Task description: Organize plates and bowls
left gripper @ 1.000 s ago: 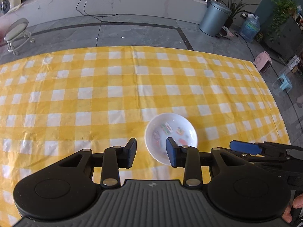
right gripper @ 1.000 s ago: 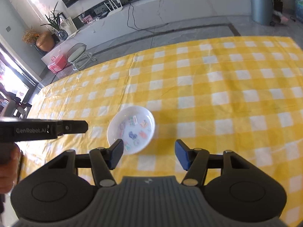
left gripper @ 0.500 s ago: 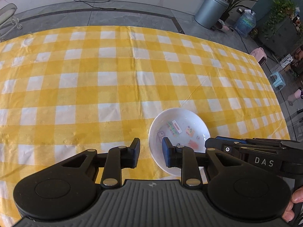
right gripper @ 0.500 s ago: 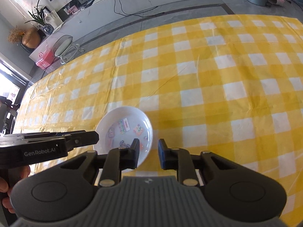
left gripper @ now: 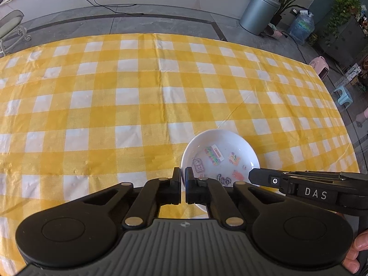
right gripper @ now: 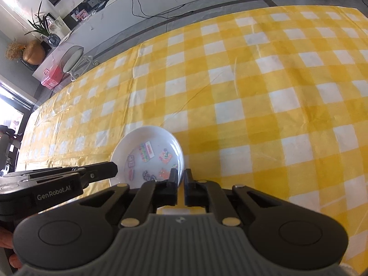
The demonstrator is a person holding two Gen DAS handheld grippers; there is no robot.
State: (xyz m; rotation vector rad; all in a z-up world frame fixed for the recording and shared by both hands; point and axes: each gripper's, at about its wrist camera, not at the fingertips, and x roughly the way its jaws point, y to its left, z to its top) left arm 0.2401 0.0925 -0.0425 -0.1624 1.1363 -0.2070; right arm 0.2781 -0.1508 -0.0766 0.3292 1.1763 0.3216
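A single white bowl (left gripper: 220, 154) was shown resting on the table (left gripper: 138, 105), which was covered by a yellow-and-white checked cloth; small coloured stickers were seen on the bowl's inner floor. In the left wrist view the bowl lay at the near right of the table, and in the right wrist view (right gripper: 149, 154) it lay near and left of centre.

The left gripper (left gripper: 182, 179) was pointed steeply downward, its fingers (left gripper: 176, 184) drawn together on the near left rim of the bowl — one finger outside the wall, the other inside. The right gripper (right gripper: 180, 180) was likewise clamped on the bowl, at its near right rim, with the left finger (right gripper: 172, 181) over the inner side and the other outside. Each gripper was visible in the other's view: the right one, marked "DAS", entered from the right (left gripper: 287, 181), and the left one, marked "GenRobot.AI", entered from the left (right gripper: 69, 179).

Part of a hand (left gripper: 355, 250) was visible at the lower right edge of the left wrist view.

Beyond the far table edge were recorded a grey floor, a metal bin (left gripper: 258, 12), a water jug (left gripper: 301, 26), potted plants and a small stool (left gripper: 11, 26).
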